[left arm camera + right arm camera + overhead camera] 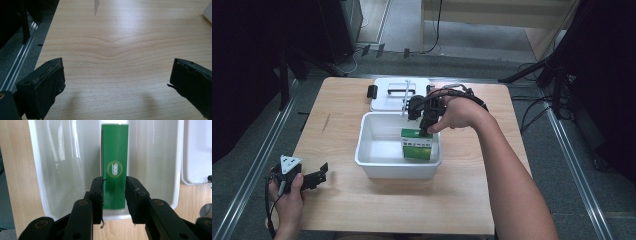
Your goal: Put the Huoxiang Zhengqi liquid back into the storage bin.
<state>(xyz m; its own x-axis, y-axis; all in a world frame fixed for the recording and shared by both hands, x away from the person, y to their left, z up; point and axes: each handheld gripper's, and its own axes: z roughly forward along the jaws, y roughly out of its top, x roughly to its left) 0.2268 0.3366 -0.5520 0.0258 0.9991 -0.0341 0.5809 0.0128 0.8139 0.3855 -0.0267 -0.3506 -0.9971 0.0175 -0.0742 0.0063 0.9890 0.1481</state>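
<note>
A green box (416, 145) stands on edge in the right part of a white plastic bin (372, 150) at the table's middle. My right gripper (427, 129) reaches down into the bin from behind. In the right gripper view its jaws press both narrow sides of the green box (114, 167), so the right gripper (114, 195) is shut on it, inside the bin (40, 170). My left gripper (319, 175) rests at the table's front left corner. The left gripper (117, 80) stands wide open over bare wood with nothing between its fingers.
The bin's white lid (399, 92) lies flat right behind the bin, with a black latch at its left edge and a thin white stick on top. The lid (197, 152) also borders the bin in the right gripper view. Bare wooden table (462, 200) surrounds the bin.
</note>
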